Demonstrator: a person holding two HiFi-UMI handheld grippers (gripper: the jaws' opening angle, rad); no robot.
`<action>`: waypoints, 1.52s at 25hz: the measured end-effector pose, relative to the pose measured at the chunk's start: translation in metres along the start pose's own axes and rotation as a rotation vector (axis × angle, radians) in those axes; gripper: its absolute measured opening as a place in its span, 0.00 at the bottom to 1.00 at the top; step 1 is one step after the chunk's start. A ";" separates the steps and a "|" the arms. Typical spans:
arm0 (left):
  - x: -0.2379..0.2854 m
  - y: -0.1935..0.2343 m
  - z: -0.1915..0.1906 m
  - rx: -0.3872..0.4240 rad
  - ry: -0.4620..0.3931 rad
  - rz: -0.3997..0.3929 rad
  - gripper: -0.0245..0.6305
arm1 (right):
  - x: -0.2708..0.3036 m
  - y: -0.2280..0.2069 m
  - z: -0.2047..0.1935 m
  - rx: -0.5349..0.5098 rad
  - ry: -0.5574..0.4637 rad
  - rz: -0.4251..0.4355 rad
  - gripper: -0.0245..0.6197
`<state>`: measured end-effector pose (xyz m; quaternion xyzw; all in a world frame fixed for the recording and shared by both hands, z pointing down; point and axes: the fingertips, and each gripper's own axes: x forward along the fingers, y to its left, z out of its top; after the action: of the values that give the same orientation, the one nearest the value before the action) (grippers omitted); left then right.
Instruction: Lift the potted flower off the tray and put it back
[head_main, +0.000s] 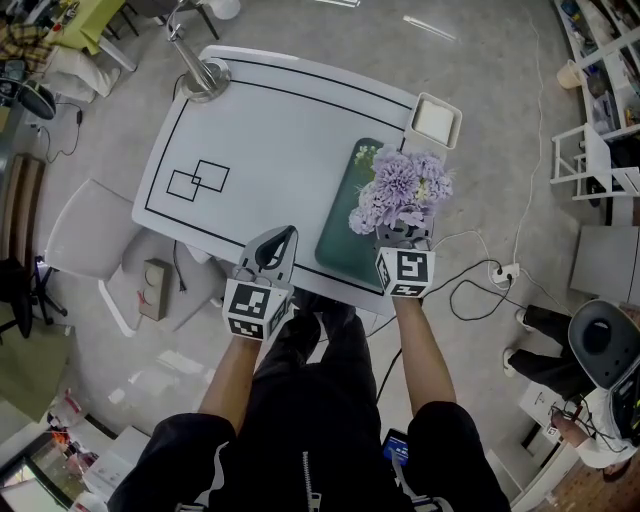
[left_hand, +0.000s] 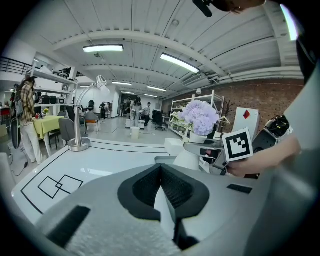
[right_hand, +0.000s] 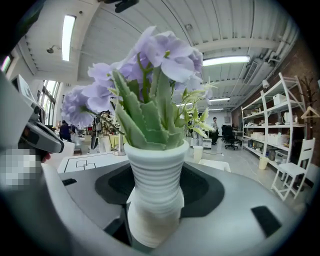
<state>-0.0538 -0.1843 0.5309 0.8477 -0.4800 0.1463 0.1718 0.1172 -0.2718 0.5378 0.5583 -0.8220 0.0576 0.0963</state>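
Note:
The potted flower, purple blooms in a white ribbed pot, hangs over the dark green tray at the table's right front. My right gripper is shut on the pot, whose sides fill the jaws in the right gripper view. Whether the pot's bottom touches the tray I cannot tell. My left gripper hovers at the table's front edge, left of the tray, shut and holding nothing. From the left gripper view, its jaws point across the table, with the flower and tray ahead to the right.
A white square dish sits at the table's far right corner, beyond the tray. A lamp base stands at the far left corner. Two overlapping squares are drawn on the white table. Cables and a shelf unit lie right.

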 end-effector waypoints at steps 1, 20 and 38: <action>-0.001 0.000 -0.001 0.000 -0.001 0.000 0.04 | 0.001 0.001 -0.001 0.006 0.004 0.006 0.42; -0.031 -0.007 0.005 -0.001 -0.043 -0.031 0.04 | -0.038 0.004 0.001 0.023 0.043 -0.089 0.44; -0.064 -0.061 0.016 0.040 -0.118 -0.133 0.04 | -0.148 0.080 0.029 0.114 0.088 -0.049 0.08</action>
<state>-0.0312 -0.1128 0.4803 0.8882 -0.4287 0.0940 0.1356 0.0928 -0.1135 0.4773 0.5796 -0.7985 0.1265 0.1018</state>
